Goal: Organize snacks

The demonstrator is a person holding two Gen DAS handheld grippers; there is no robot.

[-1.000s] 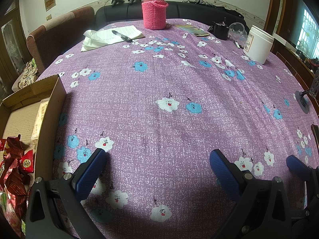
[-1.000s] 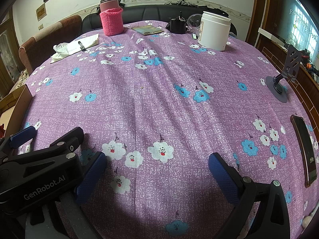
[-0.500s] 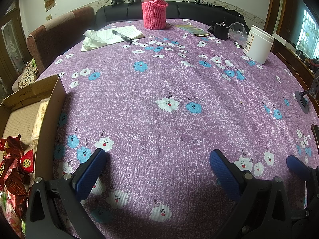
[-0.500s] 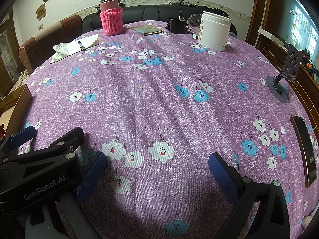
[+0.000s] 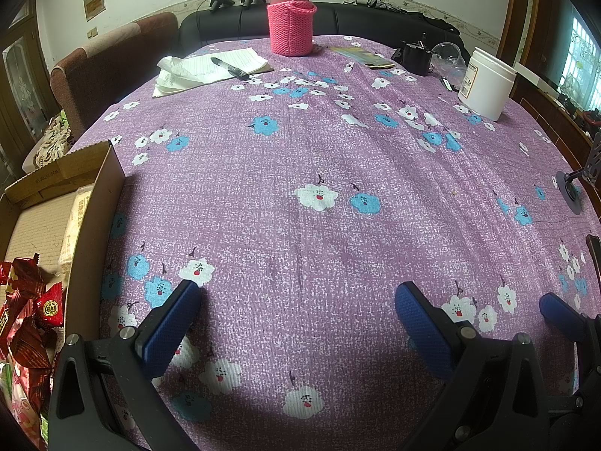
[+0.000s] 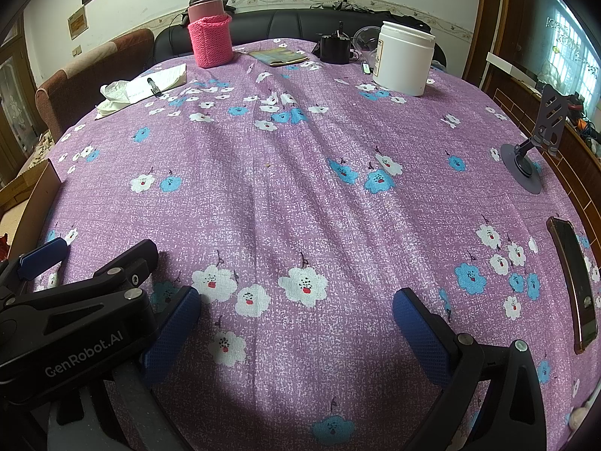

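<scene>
Presently both tools, left tool (image 5: pixel 296 315) and right tool (image 6: pixel 296 315), gape empty; snacks (image 5: pixel 28 312) seemingly boxed.

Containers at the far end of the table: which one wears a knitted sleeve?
The pink flask, with a pink knitted sleeve around its lower body; the white jar and clear cup are bare.

tablecloth (image 5: pixel 300 158): purple, speckled white, printed with white and blue flowers. at its far edge, flask (image 5: pixel 290 18): pink body, pink knitted sleeve. right of flask, jar (image 5: pixel 486 82): white. left of tablecloth, cardboard box (image 5: pixel 94 225): brown; snack packets (image 5: pixel 30 319) inside: red with gold.
</scene>
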